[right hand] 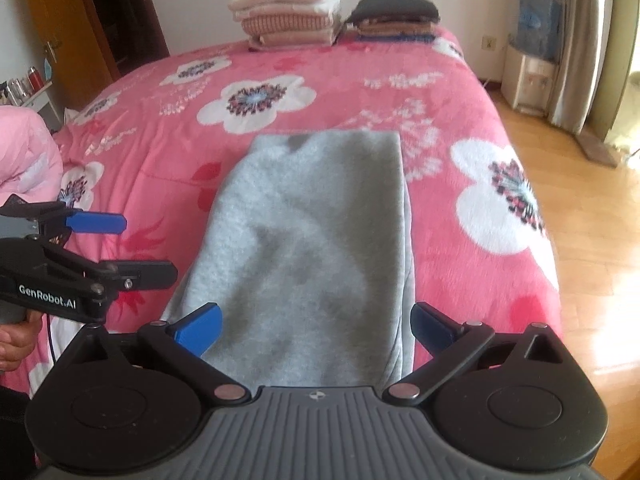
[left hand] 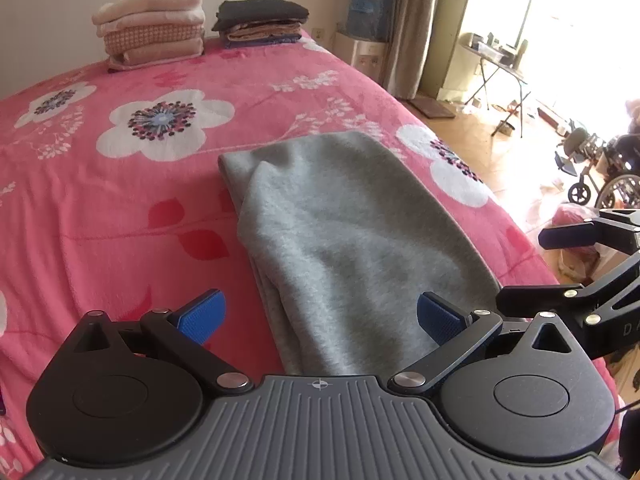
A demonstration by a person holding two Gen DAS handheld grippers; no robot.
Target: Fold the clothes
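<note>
Item 1: gray garment point(left hand: 344, 240), folded into a long strip, lying on the pink flowered bedspread point(left hand: 120, 208), near end running under both my tools, far end toward the middle of the bed; top layer wrinkled, a lower layer showing along its side edge

Item 2: my left gripper point(left hand: 320, 316), jaws wide apart, blue pads point(left hand: 204, 314) on either side of the strip's near end, holding nothing

Item 3: my right gripper point(right hand: 316, 326), jaws likewise spread wide, empty, set over the near end of the garment; seen from the left camera it sits off the bed's right edge, fingers parted

Item 4: stack of folded cream and pink clothes point(left hand: 154, 24), far end of the bed by the wall

Item 5: stack of folded dark clothes point(left hand: 262, 20), just beside the first stack

Item 6: wood floor point(right hand: 580, 200), right of the bed
</note>
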